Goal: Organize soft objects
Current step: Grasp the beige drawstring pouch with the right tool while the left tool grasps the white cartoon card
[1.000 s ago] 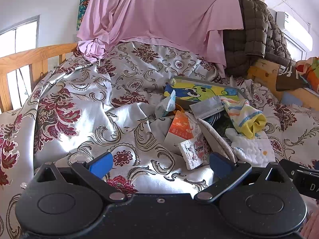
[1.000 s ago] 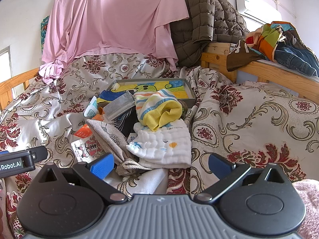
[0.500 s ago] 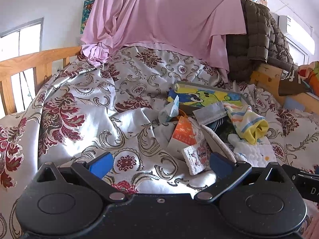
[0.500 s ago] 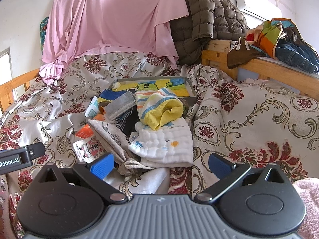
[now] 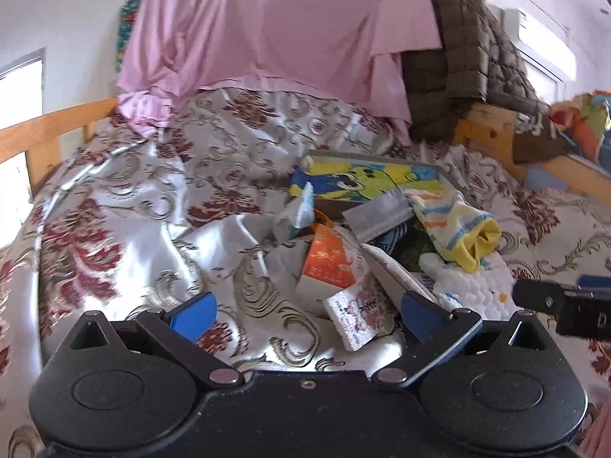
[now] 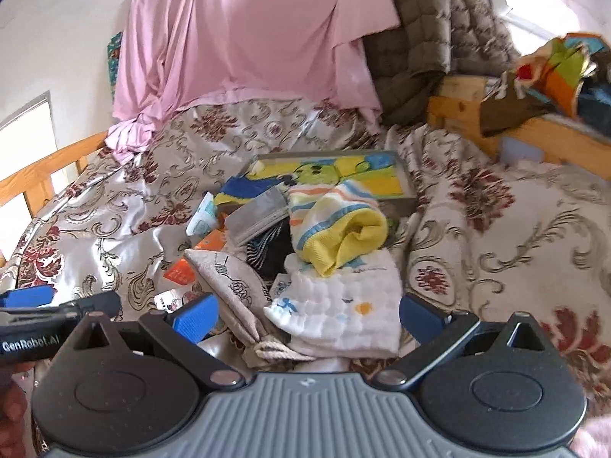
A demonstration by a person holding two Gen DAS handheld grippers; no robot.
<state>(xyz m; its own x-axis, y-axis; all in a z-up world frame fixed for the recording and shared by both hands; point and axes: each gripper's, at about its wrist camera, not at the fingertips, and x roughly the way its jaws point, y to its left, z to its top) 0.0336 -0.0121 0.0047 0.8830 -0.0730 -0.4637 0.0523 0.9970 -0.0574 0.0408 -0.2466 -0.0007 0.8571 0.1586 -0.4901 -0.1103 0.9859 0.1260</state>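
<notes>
Two grippers over the bed, fingers spread wide on both, nothing between them. Left gripper (image 5: 307,311) low over the floral bedspread (image 5: 126,236), blue pads flanking a small white printed packet (image 5: 353,315) lying on the cover. Right gripper (image 6: 307,313) just before the white quilted cloth (image 6: 343,313), pads either side of its near edge, not touching as far as visible. Beige drawstring pouch (image 6: 229,282) immediately left of the white cloth, cord end toward the camera. Left gripper's body also visible at left edge of right wrist view.

Further in: orange packet (image 5: 328,263) beside the pouch, partly under it. Striped sock with yellow cuff (image 6: 336,229) lying on the far edge of the white cloth. Dark striped fabric (image 6: 267,246) tucked under sock and grey zip pouch (image 6: 257,212). Small pale tissue pack (image 5: 298,213) upright-ish left of the grey pouch.

Behind the pile: shallow grey tray (image 6: 408,187) with a yellow-green cartoon cloth (image 6: 343,171) inside, blue corner spilling over the near left rim.

Far back: pink sheet (image 6: 248,45) draped down, brown quilted jacket (image 6: 427,49) to its right, wooden bed rail (image 6: 534,133) with colourful clothes on it.
</notes>
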